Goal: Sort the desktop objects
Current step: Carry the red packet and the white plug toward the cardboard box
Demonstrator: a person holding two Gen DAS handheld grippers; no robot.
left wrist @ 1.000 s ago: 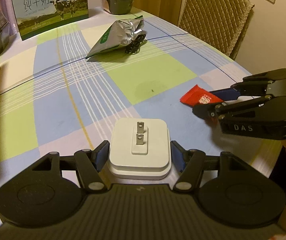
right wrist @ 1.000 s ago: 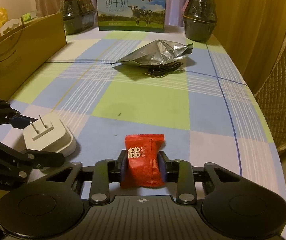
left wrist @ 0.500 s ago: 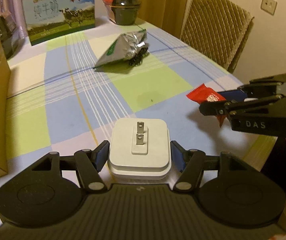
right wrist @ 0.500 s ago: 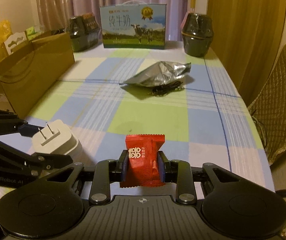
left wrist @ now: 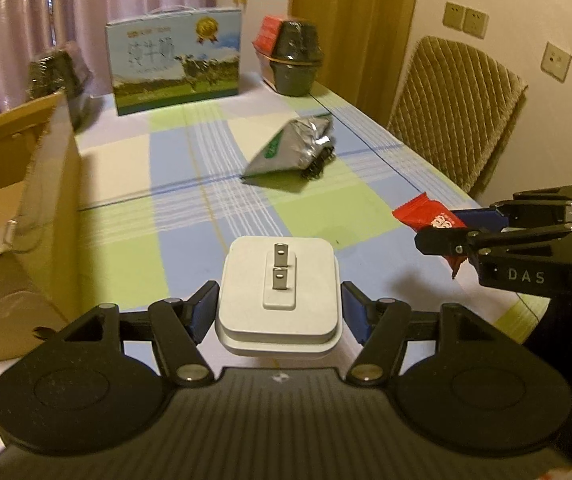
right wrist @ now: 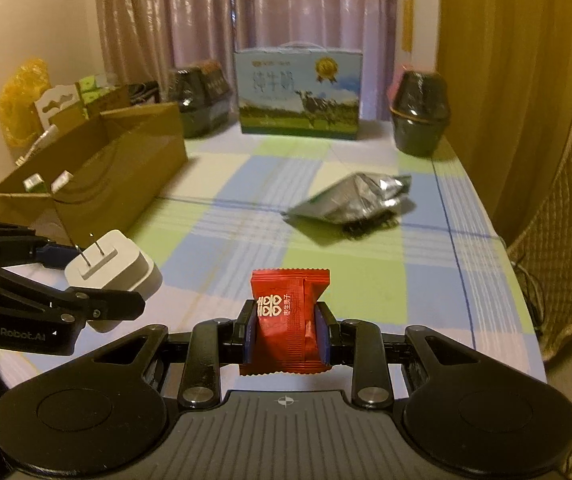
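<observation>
L hand-held gripper (left wrist: 279, 307) clamps white plug adapter (left wrist: 279, 290), base hidden; R hand-held gripper (right wrist: 286, 330) clamps red candy packet (right wrist: 288, 314); cable (right wrist: 366, 227) under foil bag (right wrist: 350, 200) mostly hidden, blurred.

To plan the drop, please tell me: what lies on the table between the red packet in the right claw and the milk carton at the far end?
Only the silver foil bag, shown in the right wrist view.

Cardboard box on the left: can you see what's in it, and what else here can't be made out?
- Cardboard box: left wrist view, contents cut off by the picture's edge; right wrist view, its wall hides most.
- Foil bag: motion blur, print unreadable in both views.
- Black cable: mostly hidden under the bag.
- White charger: underside hidden; left gripper covers its sides.
</observation>
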